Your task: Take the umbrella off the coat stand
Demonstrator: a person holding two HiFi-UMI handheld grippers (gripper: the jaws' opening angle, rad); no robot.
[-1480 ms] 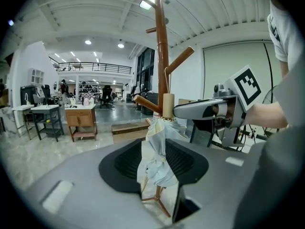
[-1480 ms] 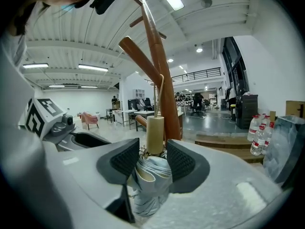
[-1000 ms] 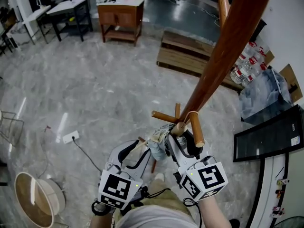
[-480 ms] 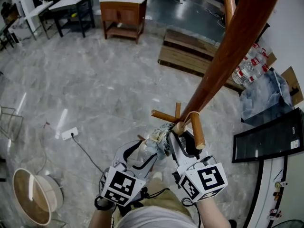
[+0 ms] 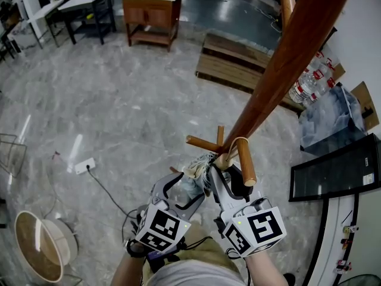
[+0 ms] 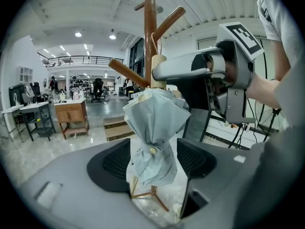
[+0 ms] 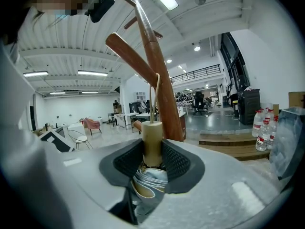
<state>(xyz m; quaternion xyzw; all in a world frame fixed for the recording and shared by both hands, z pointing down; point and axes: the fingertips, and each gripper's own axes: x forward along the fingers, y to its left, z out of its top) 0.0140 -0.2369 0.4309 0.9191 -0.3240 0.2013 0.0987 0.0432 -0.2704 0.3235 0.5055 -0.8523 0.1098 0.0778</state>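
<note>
We are looking steeply down over a grey marble floor, which is carrying a wooden cabinet near its far edge. The brown coat stand is rising past the camera at the right of the head view (its short pegs are branching out low on the pole). The folded pale-blue umbrella is hanging just beside the pole, under those lower pegs, and its cord is looping over the base of one peg.

We are holding the left gripper around the bundled canopy. Its jaws have just been opening and are standing wide apart, with the fabric lying between the pads but not being squeezed.

We are holding the right gripper on the umbrella's pale cylindrical handle, above the canopy. Its jaws have just been closing, and both ribbed pads are pressing against the handle's sides.

The thin cord is running up from the top of the handle, close along the pole, toward the peg.
</note>
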